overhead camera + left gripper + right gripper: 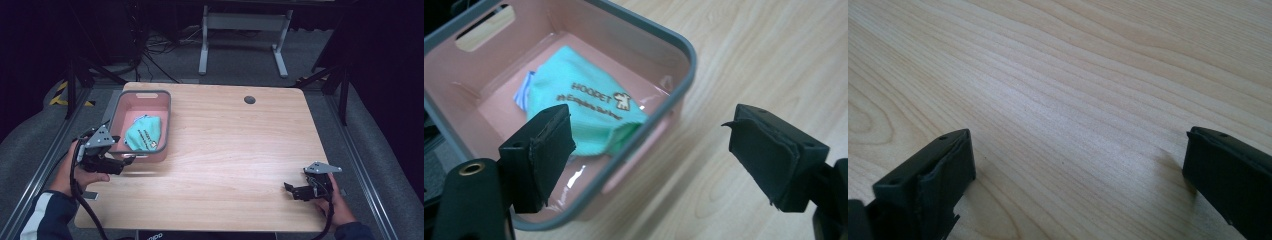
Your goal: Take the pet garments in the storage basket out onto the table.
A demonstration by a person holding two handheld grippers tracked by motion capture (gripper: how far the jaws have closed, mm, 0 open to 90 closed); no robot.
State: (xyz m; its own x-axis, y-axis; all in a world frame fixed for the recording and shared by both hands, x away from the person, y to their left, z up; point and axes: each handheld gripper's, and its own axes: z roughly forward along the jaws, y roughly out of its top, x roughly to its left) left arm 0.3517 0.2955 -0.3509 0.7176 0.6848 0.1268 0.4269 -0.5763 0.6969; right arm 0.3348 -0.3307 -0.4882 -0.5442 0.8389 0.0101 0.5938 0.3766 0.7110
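A pink bin with a grey rim (169, 117) stands at the table's left. Inside it lies a folded teal cloth (144, 133) printed with a small logo; the left gripper view looks down on the same bin (684, 55) and cloth (584, 100). My left gripper (131, 160) hovers just off the bin's near left corner, jaws wide apart and empty; the left gripper (649, 150) frames the bin's near wall. My right gripper (290, 190) rests low near the table's front right, open, with bare wood between the right gripper's (1078, 170) jaws.
The wooden table (235, 150) has a round cable hole (249, 100) at the back. Beyond it stand a white desk frame (245, 30) and cables on the grey floor. Dark metal rails run along both sides.
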